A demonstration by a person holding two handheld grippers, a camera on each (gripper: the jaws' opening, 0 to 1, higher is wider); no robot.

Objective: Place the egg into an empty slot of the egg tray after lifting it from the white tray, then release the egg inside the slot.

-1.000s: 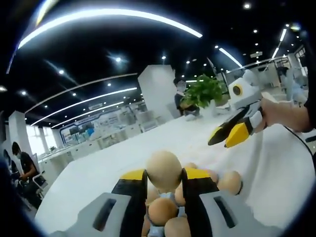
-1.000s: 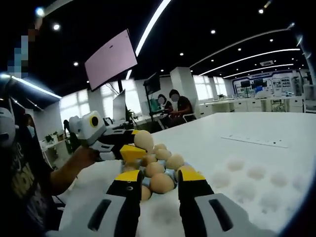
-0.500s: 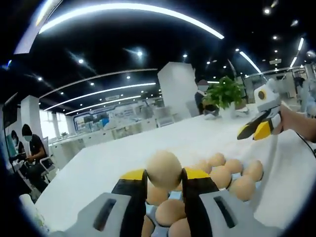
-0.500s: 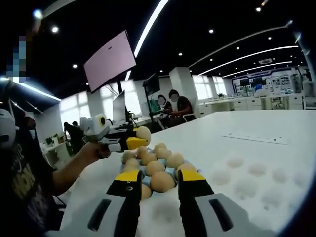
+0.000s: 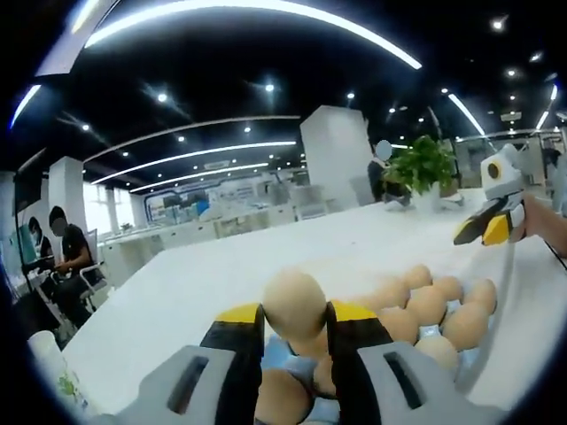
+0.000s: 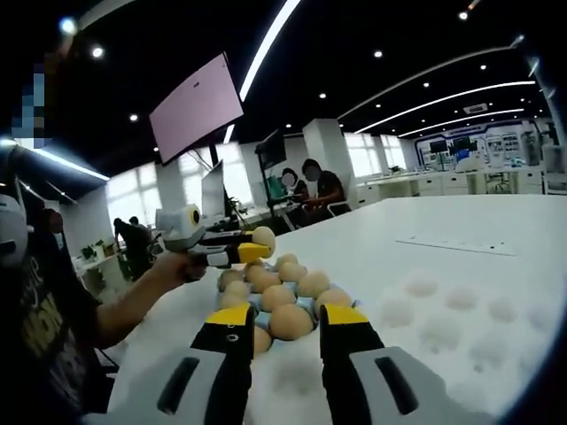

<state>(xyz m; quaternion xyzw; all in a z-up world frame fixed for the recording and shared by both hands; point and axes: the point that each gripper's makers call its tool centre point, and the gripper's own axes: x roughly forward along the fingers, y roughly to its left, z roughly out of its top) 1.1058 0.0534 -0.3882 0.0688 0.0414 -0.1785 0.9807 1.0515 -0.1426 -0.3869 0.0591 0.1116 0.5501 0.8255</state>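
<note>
In the left gripper view, the left claw point(image 5: 295, 326) rises from the bottom edge with its yellow-tipped black jaws clamped on a pale tan egg point(image 5: 294, 303), which sits between the jaw tips and stands above them. The egg is smooth, matte and whole, narrower at its top. Just below and to the right of it lie rows of brown eggs in the blue egg tray point(image 5: 423, 332), on the white table point(image 5: 221, 283). At the right edge of this view the right claw point(image 5: 479, 228) is held up above the table by a hand point(image 5: 538, 220); its yellow jaw tips stand slightly apart with nothing between them.

In the right gripper view, a person's forearm reaches in from the left, the hand point(image 6: 168, 267) wrapped around the left claw point(image 6: 255, 250), which points to the right and holds the egg point(image 6: 262, 236) above the far end of the egg tray point(image 6: 306, 307). The egg is clear of the eggs under it. The right claw point(image 6: 285, 329) rises from the bottom of this view, jaws apart and empty, with the near end of the egg tray seen between them. Right of the egg tray lies the white tray point(image 6: 461, 314), its round hollows showing as soft dimples toward the right side of the table point(image 6: 443, 226).
</note>
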